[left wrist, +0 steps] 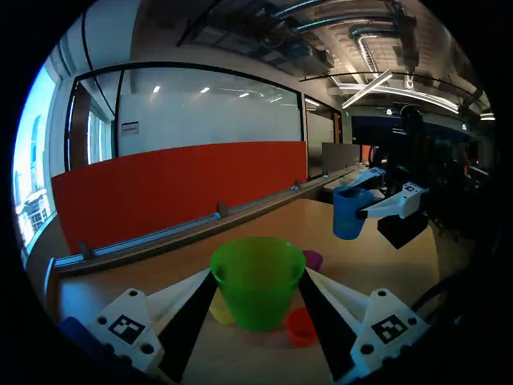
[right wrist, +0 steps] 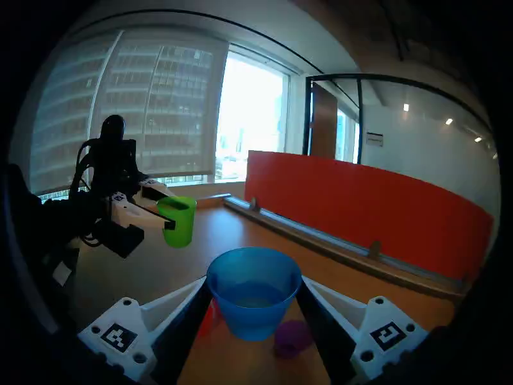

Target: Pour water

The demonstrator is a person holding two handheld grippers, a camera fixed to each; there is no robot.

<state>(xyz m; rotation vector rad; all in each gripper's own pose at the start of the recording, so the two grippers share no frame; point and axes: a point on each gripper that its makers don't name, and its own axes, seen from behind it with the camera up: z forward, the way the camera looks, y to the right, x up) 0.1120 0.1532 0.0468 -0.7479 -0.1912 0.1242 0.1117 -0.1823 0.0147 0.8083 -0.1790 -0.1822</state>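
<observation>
R gripper [right wrist: 254,282] pinching blue cup [right wrist: 253,321] mid-wall, water approx. half, held above worktop [right wrist: 211,247]. L gripper [left wrist: 256,277] pinching green cup [left wrist: 258,301]. Judged thin plastic: light, slick, flexes; grip below rim.

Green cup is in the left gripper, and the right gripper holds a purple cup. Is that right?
Not quite. The right gripper holds a blue cup, not a purple one; the right gripper view shows it between the fingers. The green cup is in the left gripper, as you said.
</observation>
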